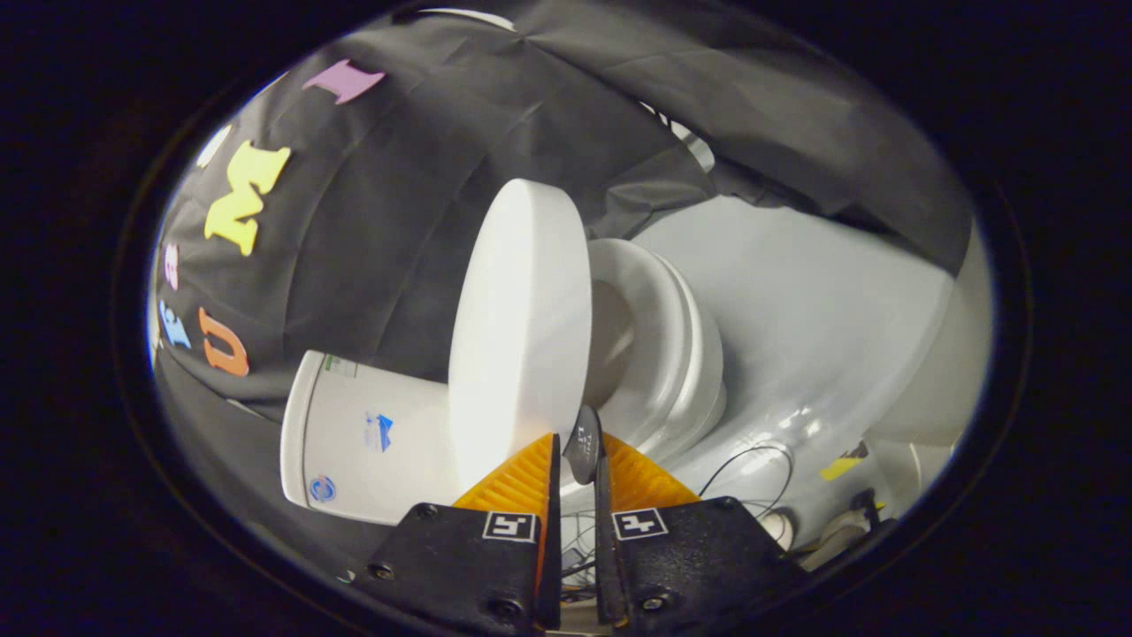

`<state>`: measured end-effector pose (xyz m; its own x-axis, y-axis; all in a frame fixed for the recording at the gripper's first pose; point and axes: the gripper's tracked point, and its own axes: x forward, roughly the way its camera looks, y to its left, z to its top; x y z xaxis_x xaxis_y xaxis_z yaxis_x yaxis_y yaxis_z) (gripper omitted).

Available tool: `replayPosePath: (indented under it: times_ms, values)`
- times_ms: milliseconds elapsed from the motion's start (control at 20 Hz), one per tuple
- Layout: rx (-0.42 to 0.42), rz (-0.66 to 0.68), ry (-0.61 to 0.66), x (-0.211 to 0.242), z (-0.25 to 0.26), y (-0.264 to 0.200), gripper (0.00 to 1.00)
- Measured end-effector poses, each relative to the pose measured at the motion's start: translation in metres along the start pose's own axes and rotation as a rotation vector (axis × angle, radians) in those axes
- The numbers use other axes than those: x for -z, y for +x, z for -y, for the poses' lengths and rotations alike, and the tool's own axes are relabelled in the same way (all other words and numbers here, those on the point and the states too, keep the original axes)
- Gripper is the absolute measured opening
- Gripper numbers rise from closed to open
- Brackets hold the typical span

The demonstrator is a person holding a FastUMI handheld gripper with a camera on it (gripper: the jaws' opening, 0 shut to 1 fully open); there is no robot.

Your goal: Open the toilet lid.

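- The toilet lid (pixel 520 327) is being seen raised away from the seat (pixel 659 341), with a wedge-shaped gap opening between the two, wider at the far end and narrowing toward the fingers.
- The lid's long axis is being shown running from just ahead of the fingers away toward the black cloth wall (pixel 424 159); its rounded free end is pointing toward that wall.
- The lid's broad white face is being turned toward the cistern (pixel 371 438), which is lying just beside it, and its edge is being presented to the camera.
- The seat is being seen resting on the bowl (pixel 699 380), on the side of the lid away from the cistern, with the bowl opening visible in the gap.
- The hand-held gripper (pixel 577 460) is being held narrow, its fingers nearly together, with a small dark tab (pixel 583 442) at the lid's near edge being pinched between them; whether both fingers are pressing on it cannot be told for certain.
- A pale grey floor (pixel 814 301) is being seen beyond the bowl, with thin cables (pixel 752 464) lying near the toilet's base.
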<state>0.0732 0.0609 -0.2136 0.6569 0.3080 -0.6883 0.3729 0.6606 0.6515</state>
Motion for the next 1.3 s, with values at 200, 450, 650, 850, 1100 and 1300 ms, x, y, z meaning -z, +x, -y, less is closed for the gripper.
replayPosePath:
  times_ms: [200,450,650,850,1100,1300]
  values:
    - [0.013,0.017,-0.078,-0.005,-0.016,-0.013,0.18]
    - [-0.008,0.035,-0.156,-0.006,-0.049,-0.023,0.18]
    - [-0.02,0.052,-0.245,-0.009,-0.074,-0.037,0.18]
    - [0.0,0.063,-0.325,-0.006,-0.085,-0.041,0.18]
    - [-0.001,0.072,-0.366,-0.006,-0.1,-0.047,0.18]
    - [-0.014,0.074,-0.412,-0.003,-0.116,-0.051,0.18]
